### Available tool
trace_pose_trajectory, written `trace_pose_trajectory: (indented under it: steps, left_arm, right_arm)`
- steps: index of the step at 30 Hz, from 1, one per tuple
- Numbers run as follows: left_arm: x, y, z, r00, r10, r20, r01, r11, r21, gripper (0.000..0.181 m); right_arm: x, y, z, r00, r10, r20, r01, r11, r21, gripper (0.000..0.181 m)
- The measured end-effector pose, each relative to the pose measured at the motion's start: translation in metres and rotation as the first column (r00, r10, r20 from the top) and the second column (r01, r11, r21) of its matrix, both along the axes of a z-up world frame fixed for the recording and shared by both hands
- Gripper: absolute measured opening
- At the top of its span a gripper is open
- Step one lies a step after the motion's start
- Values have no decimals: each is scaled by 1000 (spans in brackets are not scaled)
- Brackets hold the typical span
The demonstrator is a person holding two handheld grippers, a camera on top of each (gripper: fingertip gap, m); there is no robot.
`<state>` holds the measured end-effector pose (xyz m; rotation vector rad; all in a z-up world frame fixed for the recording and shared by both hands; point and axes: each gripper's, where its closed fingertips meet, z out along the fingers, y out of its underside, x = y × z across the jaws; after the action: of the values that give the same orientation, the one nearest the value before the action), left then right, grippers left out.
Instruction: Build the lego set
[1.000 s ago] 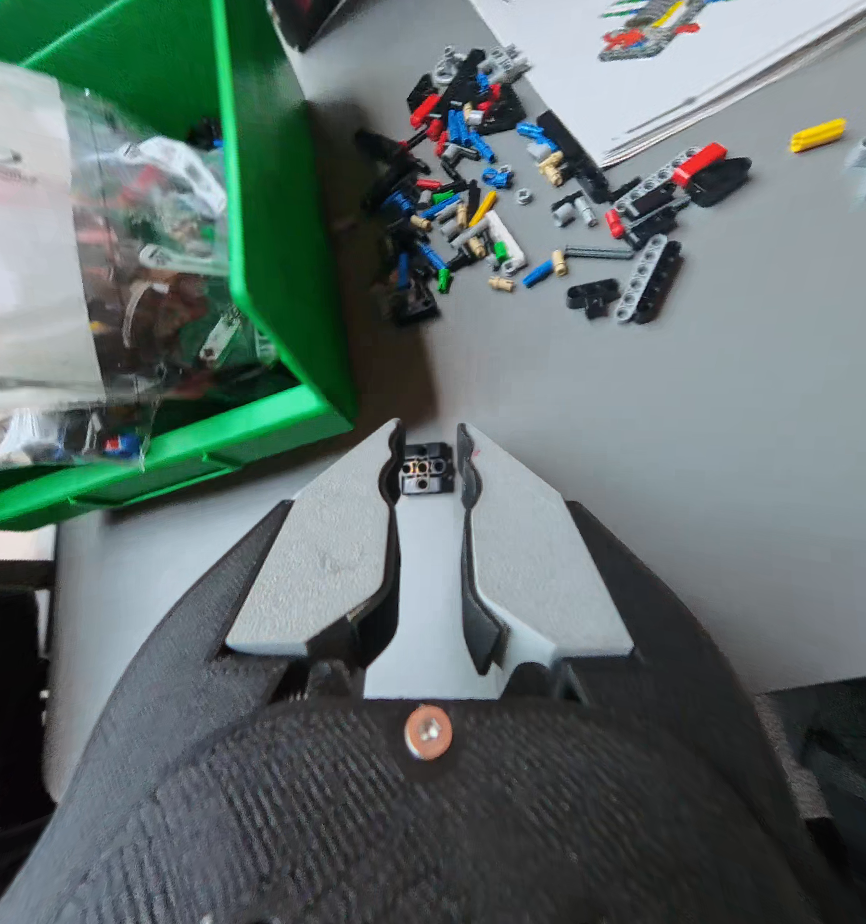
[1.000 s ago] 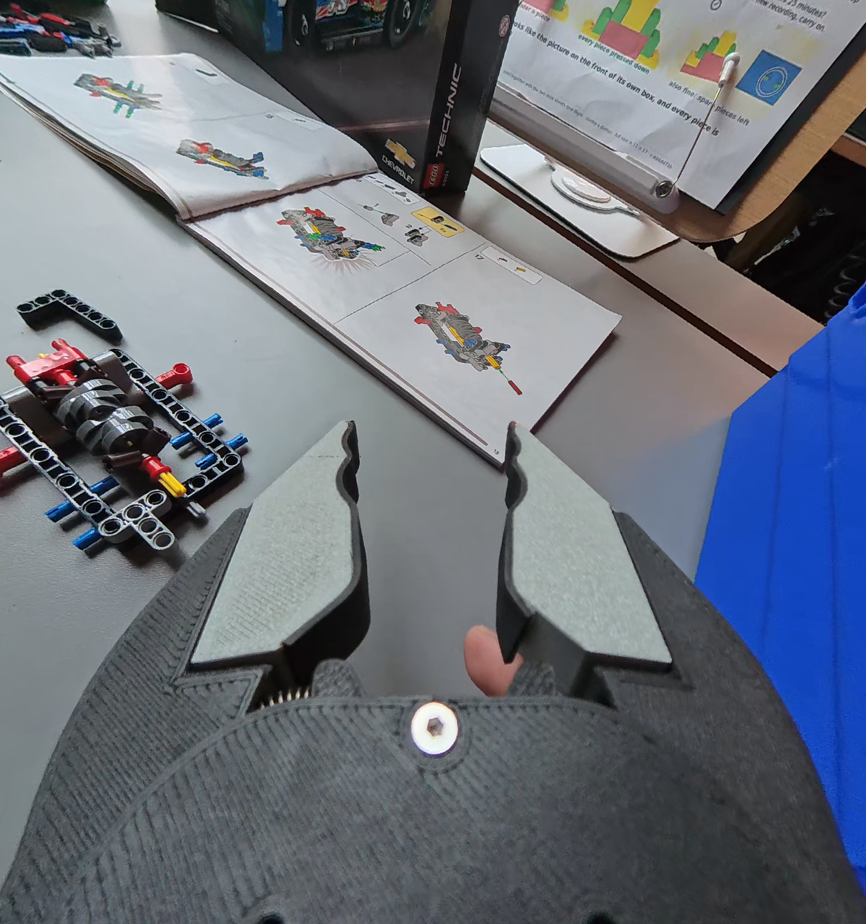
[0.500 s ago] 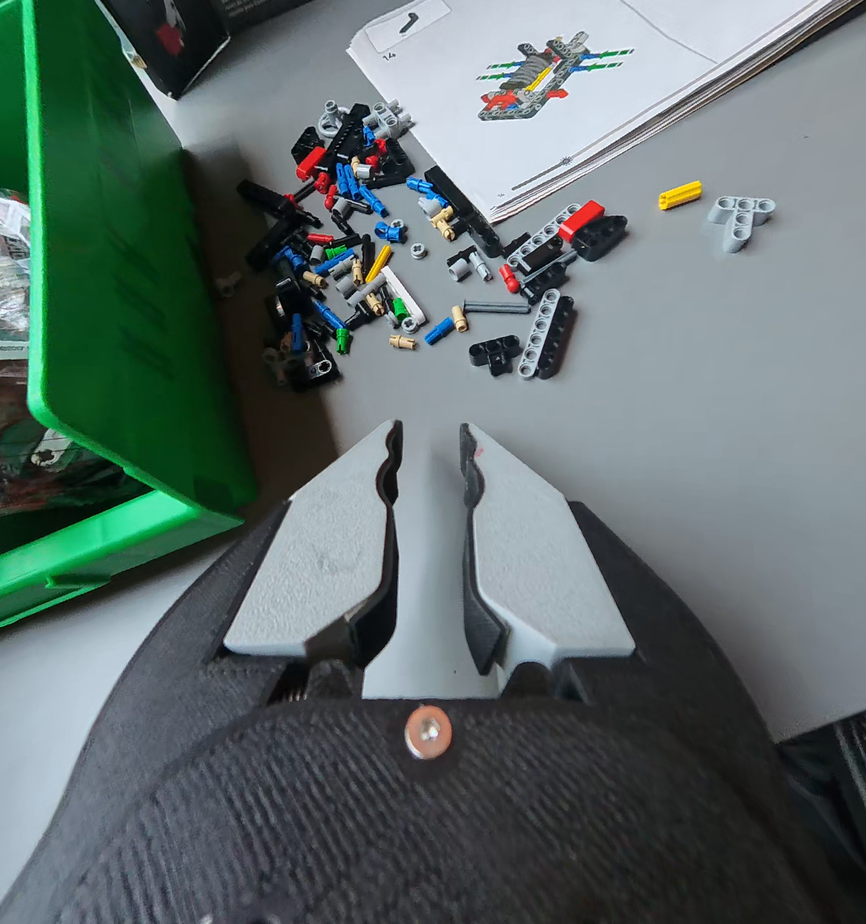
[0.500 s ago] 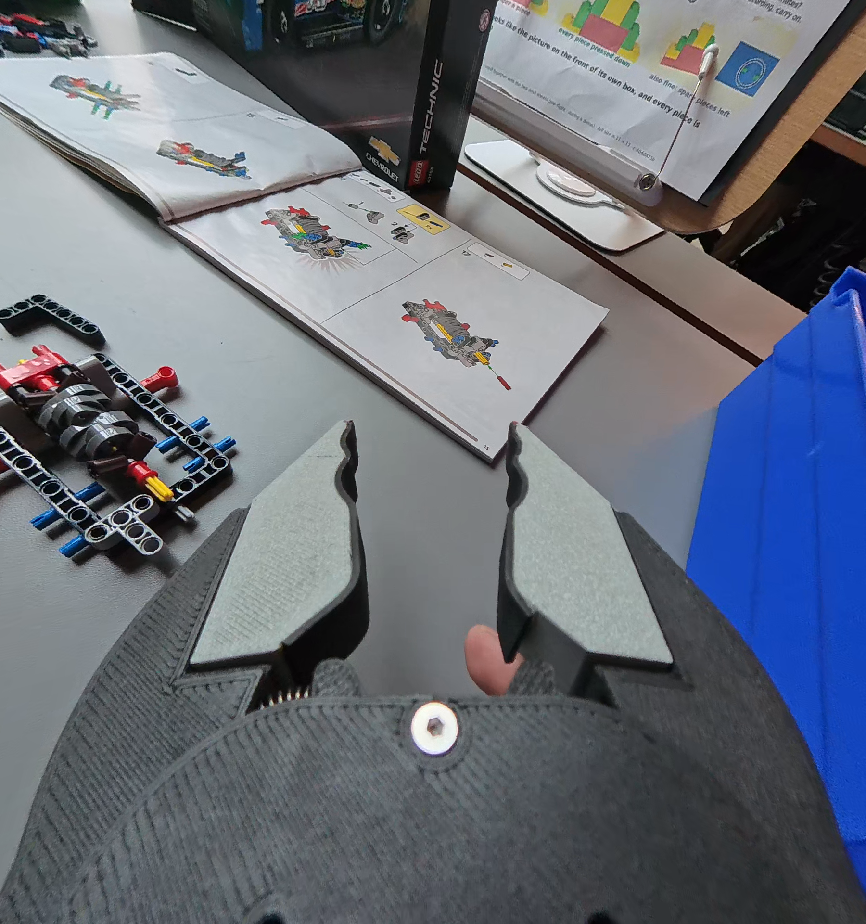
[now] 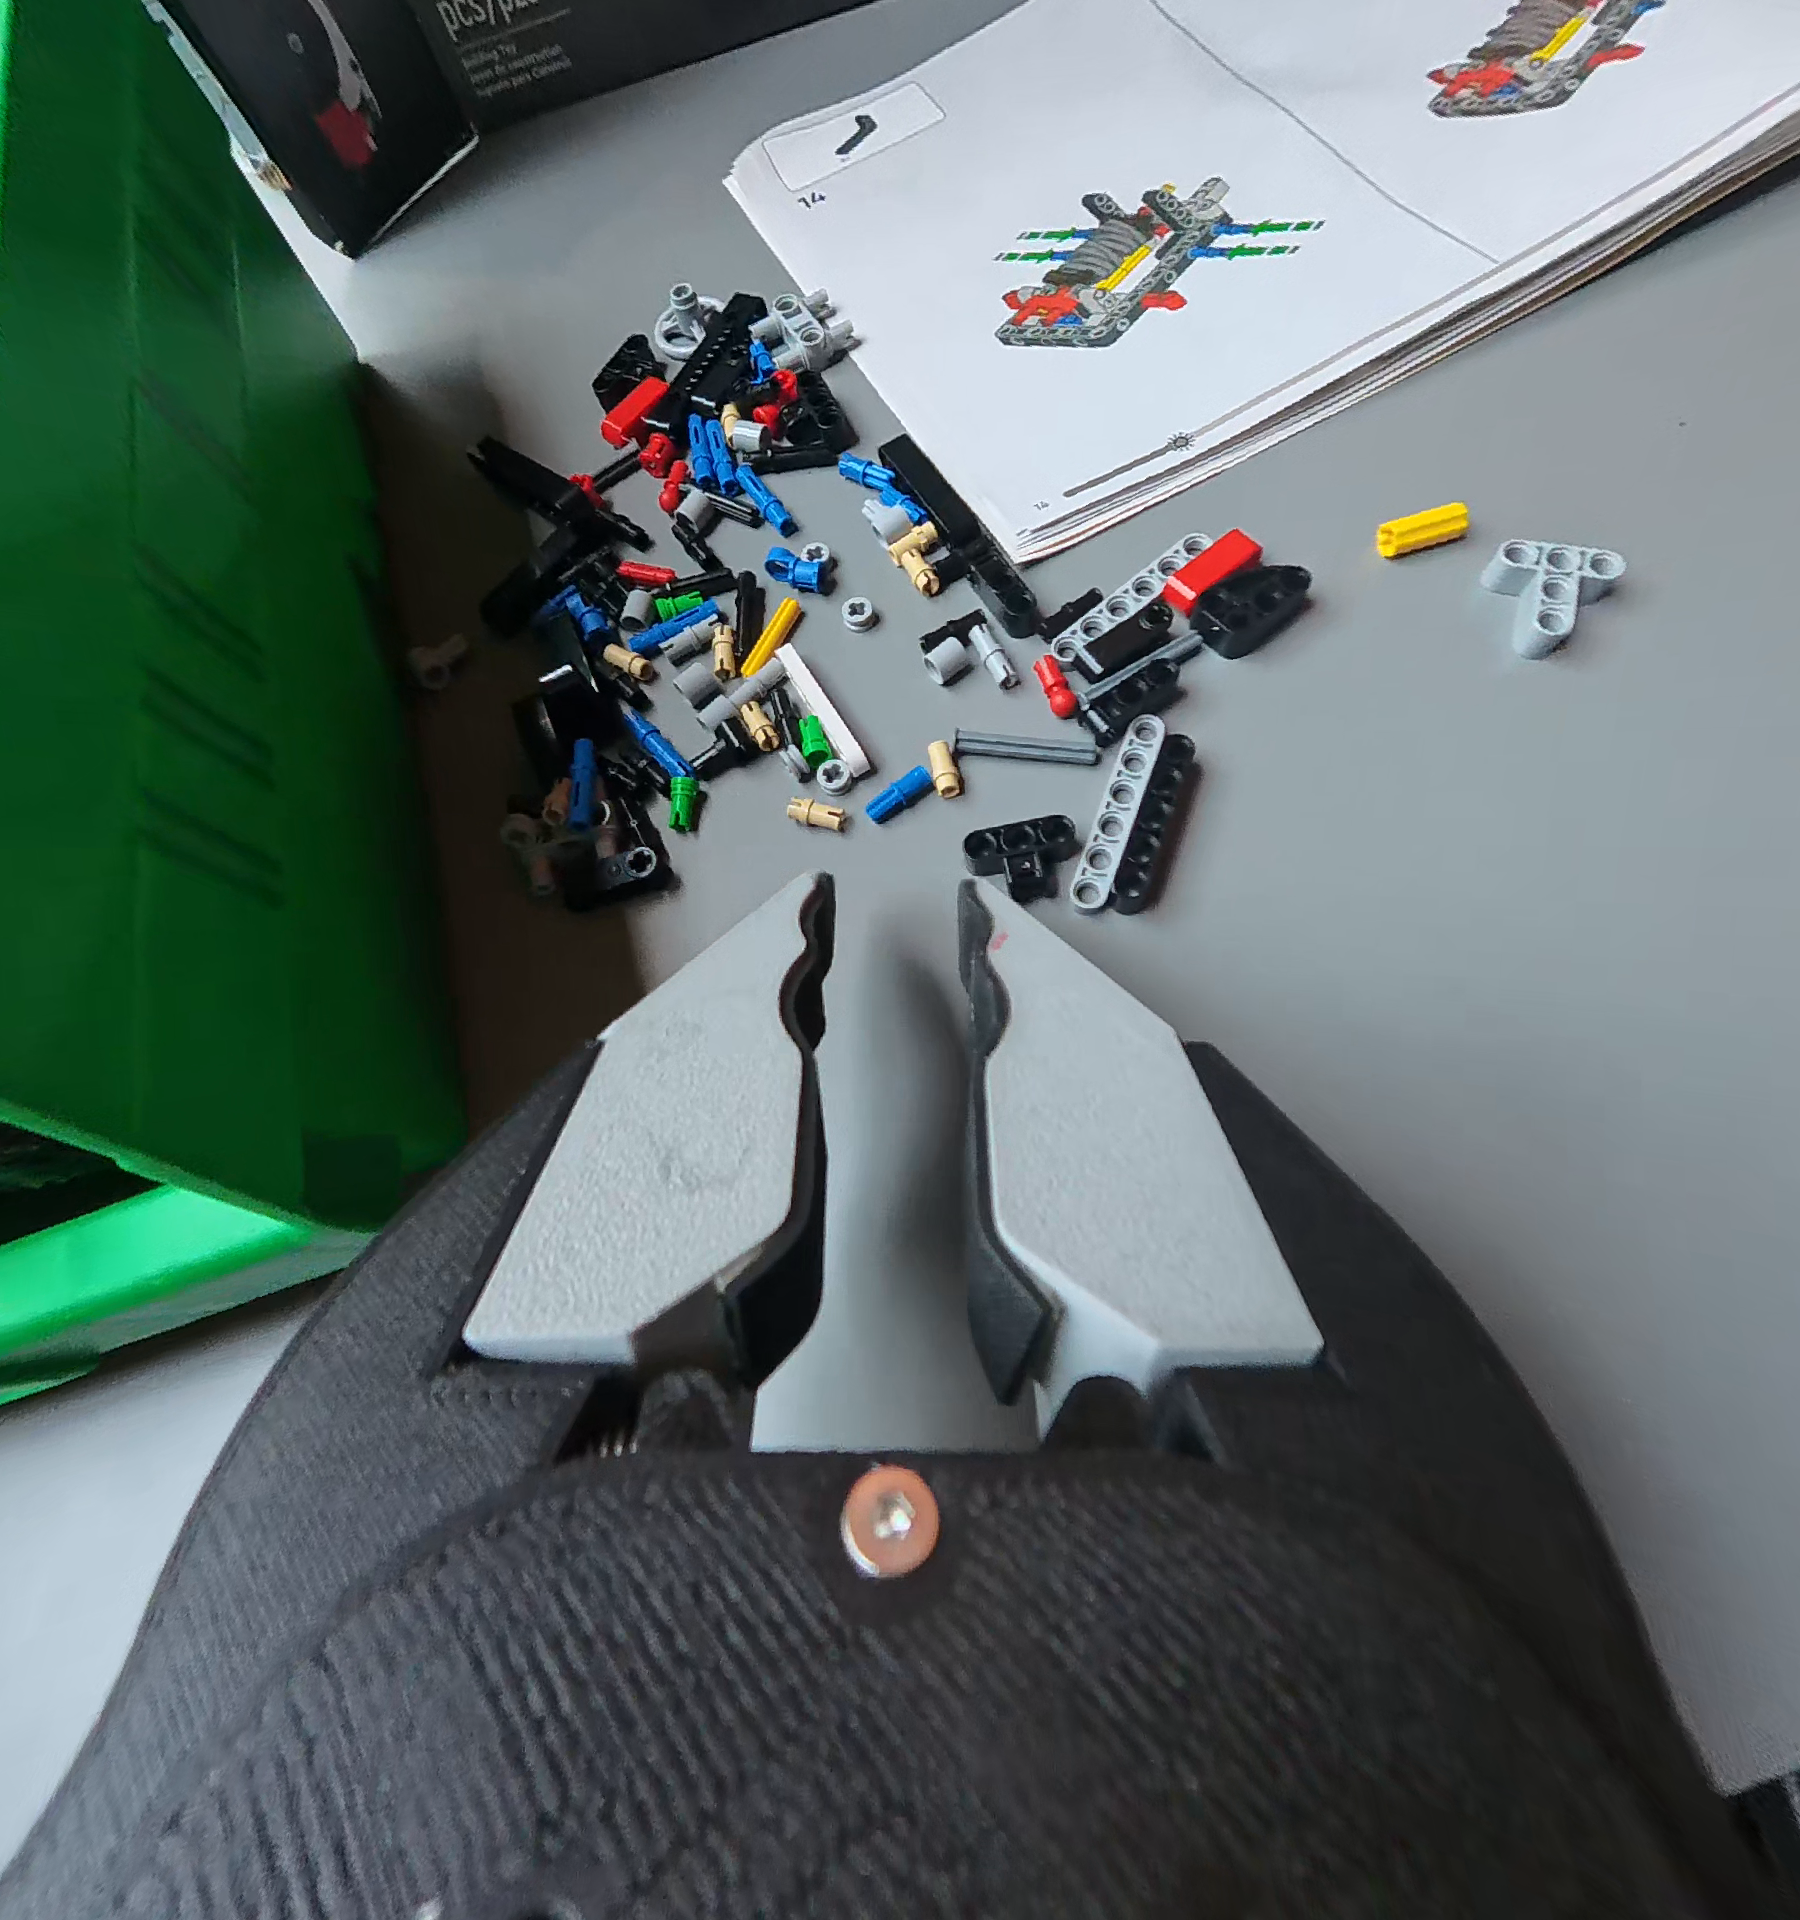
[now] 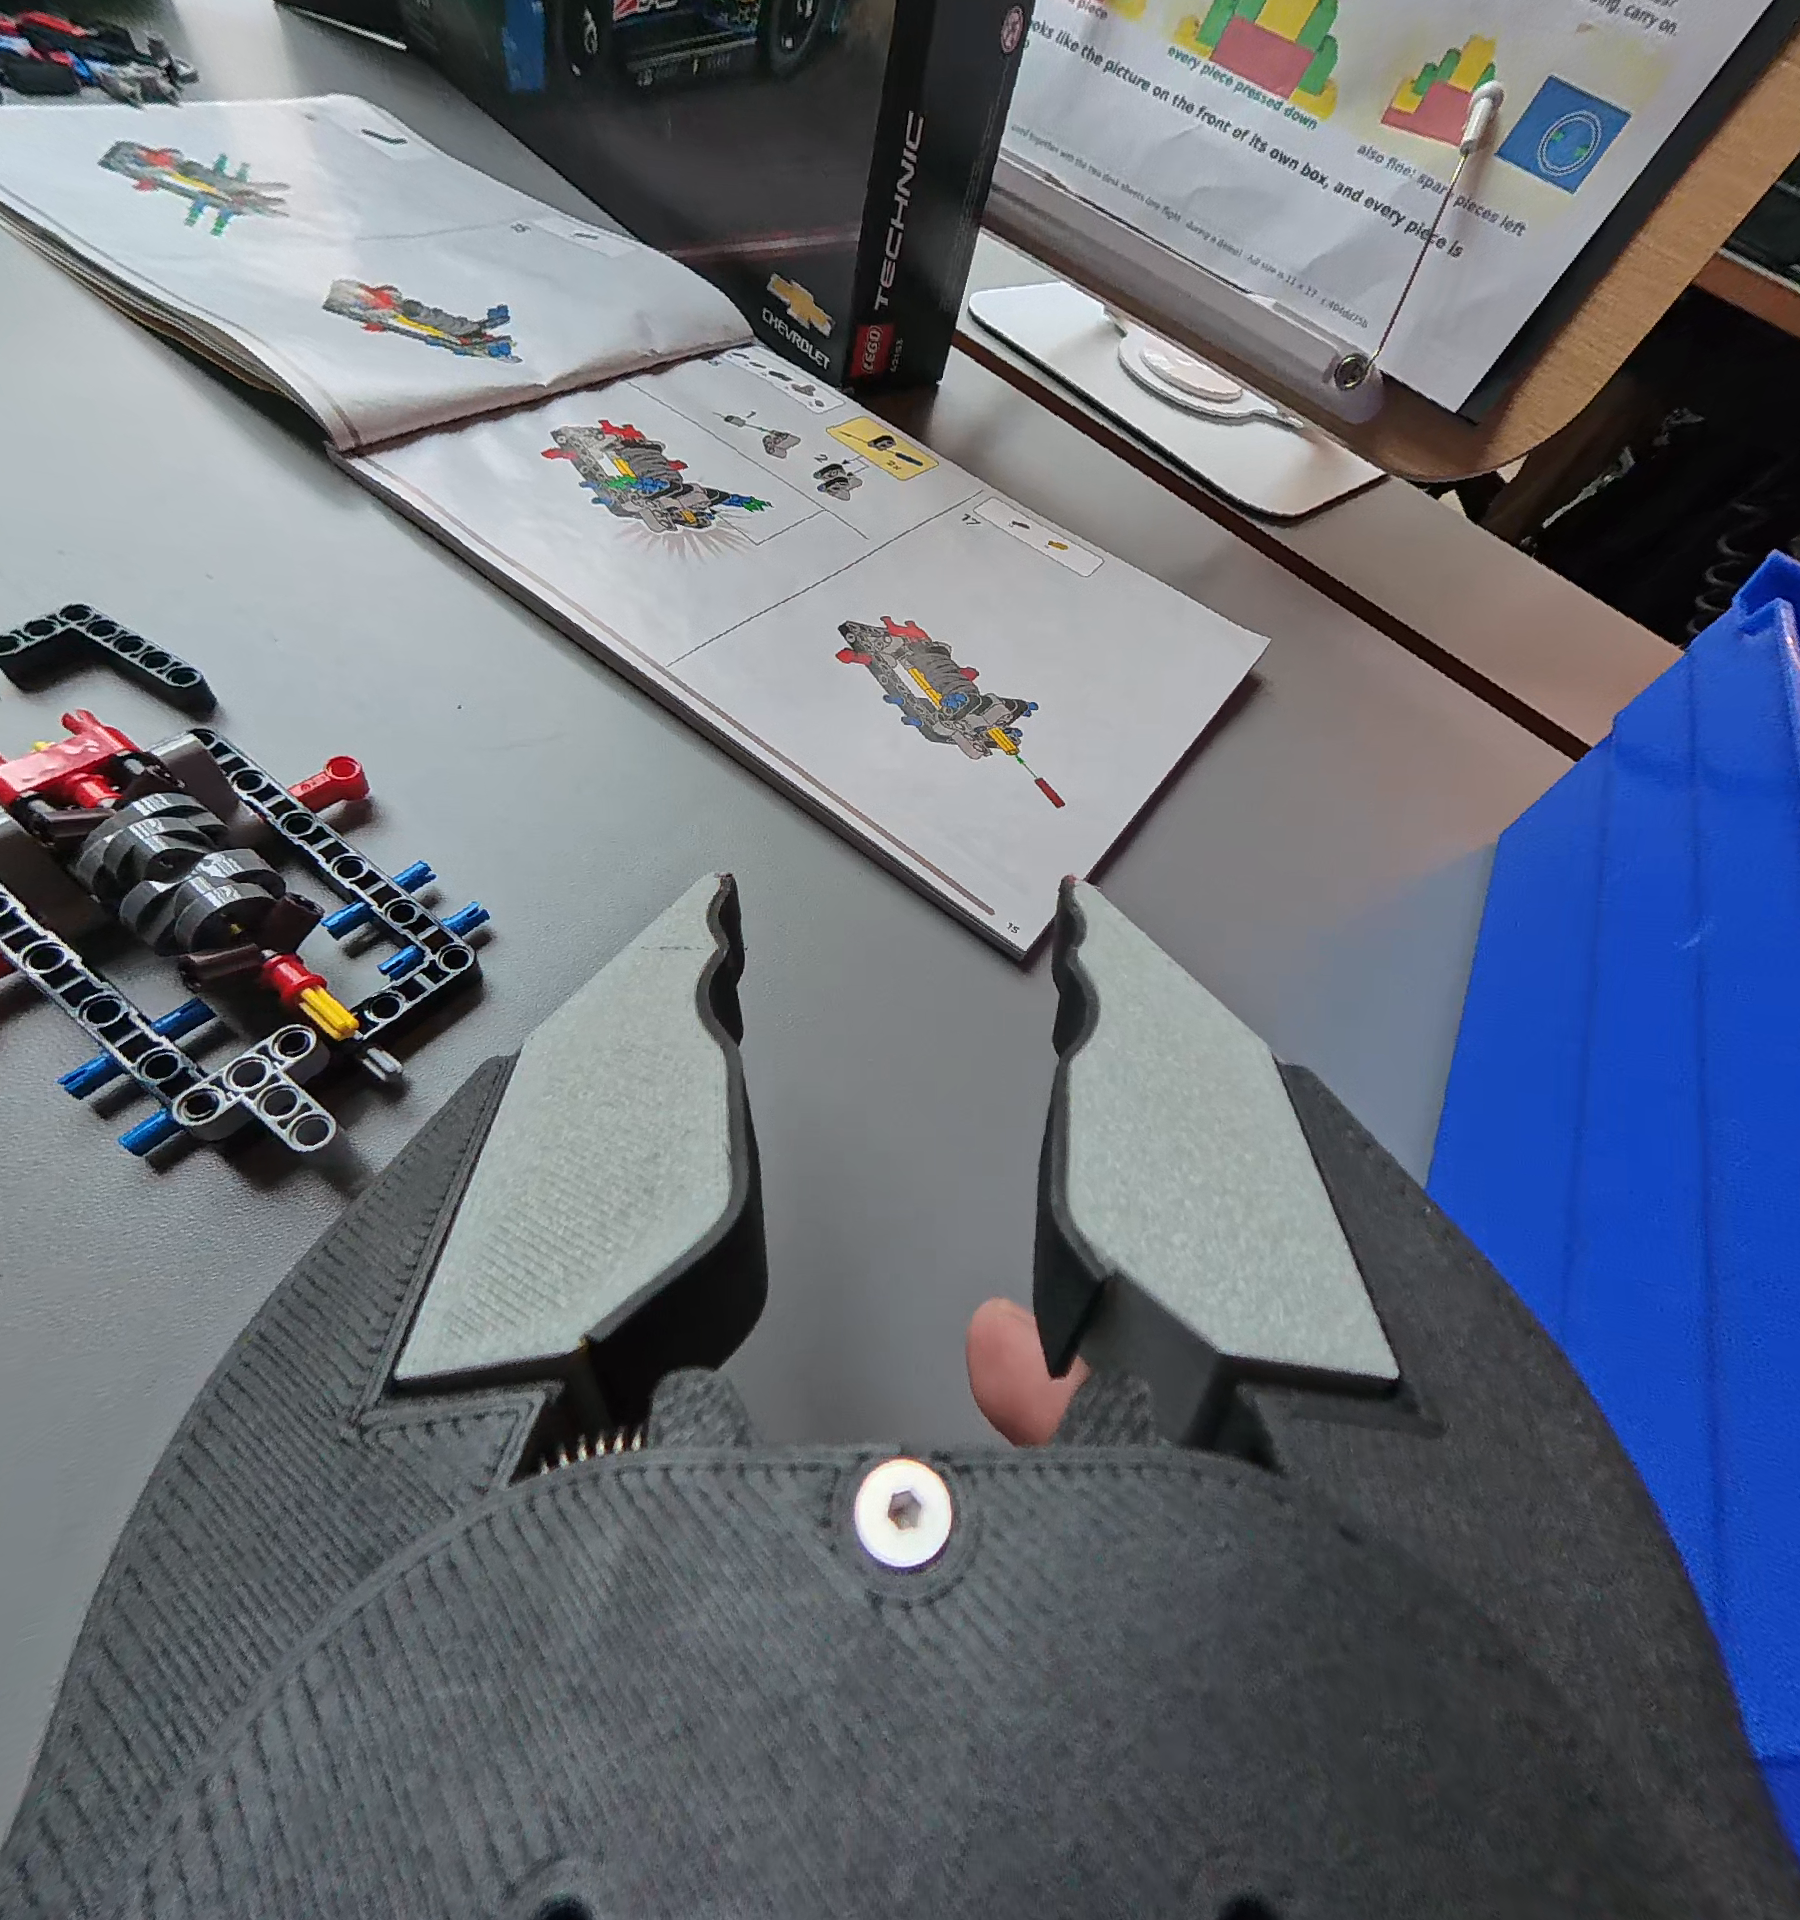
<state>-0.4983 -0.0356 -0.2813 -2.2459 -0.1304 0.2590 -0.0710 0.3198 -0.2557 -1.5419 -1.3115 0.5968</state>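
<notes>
The right gripper (image 6: 896,904) gapes empty over the bench (image 6: 584,727); the part-built frame (image 6: 179,914) lies at 9 o'clock, the blue bin (image 6: 1654,1039) at 3.

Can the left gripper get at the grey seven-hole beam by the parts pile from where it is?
Probably yes. The left gripper is empty, slightly open, and the grey beam lies just ahead to its right on bare table; only a black beam flanks it.

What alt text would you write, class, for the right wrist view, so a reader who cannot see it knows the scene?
The open, empty right gripper hovers over a dark table, with a part-built lego frame of black beams, red parts and blue pins lying at left. An open instruction booklet lies ahead, a black L-shaped beam beyond the frame, and a blue bin stands at right.
</notes>
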Motion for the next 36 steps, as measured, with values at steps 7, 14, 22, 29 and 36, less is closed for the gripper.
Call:
trace_pose_trajectory:
  steps: [7,14,22,29,36]
  left_arm:
    - [-4,5,3,1000,14,-6,-14,1000,9,22]
    - [2,8,3,1000,4,-23,-3,1000,14,21]
    - [8,14,19,999,-3,-34,4,999,36,21]
    - [15,18,25,999,-16,-52,17,1000,16,21]
    - [-7,7,24,994,89,-62,-91,995,-30,20]
  right_arm:
    - [0,0,-1,1000,3,7,-3,1000,1,57]
    - [-1,-1,-3,1000,2,24,-2,1000,14,57]
    - [-1,-4,-1,1000,15,12,-15,1000,12,58]
    - [-2,-9,0,999,40,6,-40,999,7,58]
    - [-2,-13,3,998,66,-23,-66,998,-14,58]
